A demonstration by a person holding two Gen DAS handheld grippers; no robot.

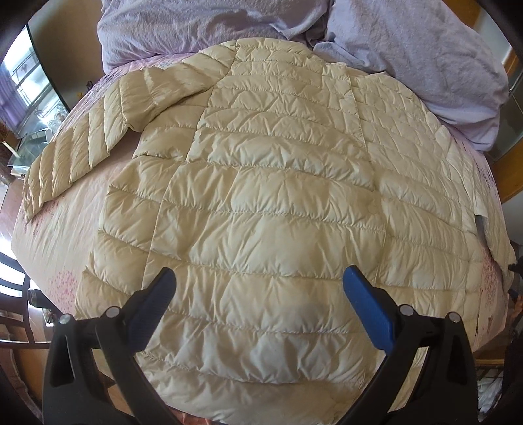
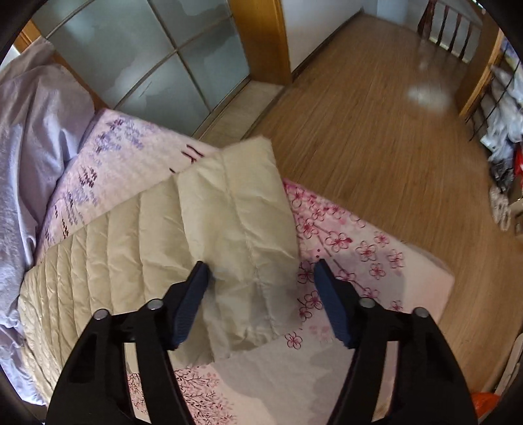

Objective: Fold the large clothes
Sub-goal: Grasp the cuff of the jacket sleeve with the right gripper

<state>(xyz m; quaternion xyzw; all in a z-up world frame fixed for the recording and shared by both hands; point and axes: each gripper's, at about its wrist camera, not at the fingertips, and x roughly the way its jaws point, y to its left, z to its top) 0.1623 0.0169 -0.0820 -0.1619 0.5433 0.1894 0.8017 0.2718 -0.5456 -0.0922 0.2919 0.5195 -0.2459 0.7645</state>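
A cream quilted down jacket [image 1: 261, 183] lies spread flat on the bed, collar far, hem near. Its left sleeve [image 1: 75, 144] stretches out to the left. My left gripper [image 1: 260, 278] is open and empty above the jacket's lower part. In the right wrist view the jacket's other sleeve [image 2: 238, 229] lies out over the bed's right side, its end near my right gripper [image 2: 261, 271]. That gripper is open, with the sleeve end between and below its fingers; whether they touch it I cannot tell.
The bed has a pink floral sheet [image 2: 369, 251]. A lilac duvet [image 1: 408, 49] is bunched at the head of the bed. Beyond the bed's right edge are a wooden floor [image 2: 376, 130], a glass sliding door [image 2: 157, 55] and a chair [image 2: 454, 29].
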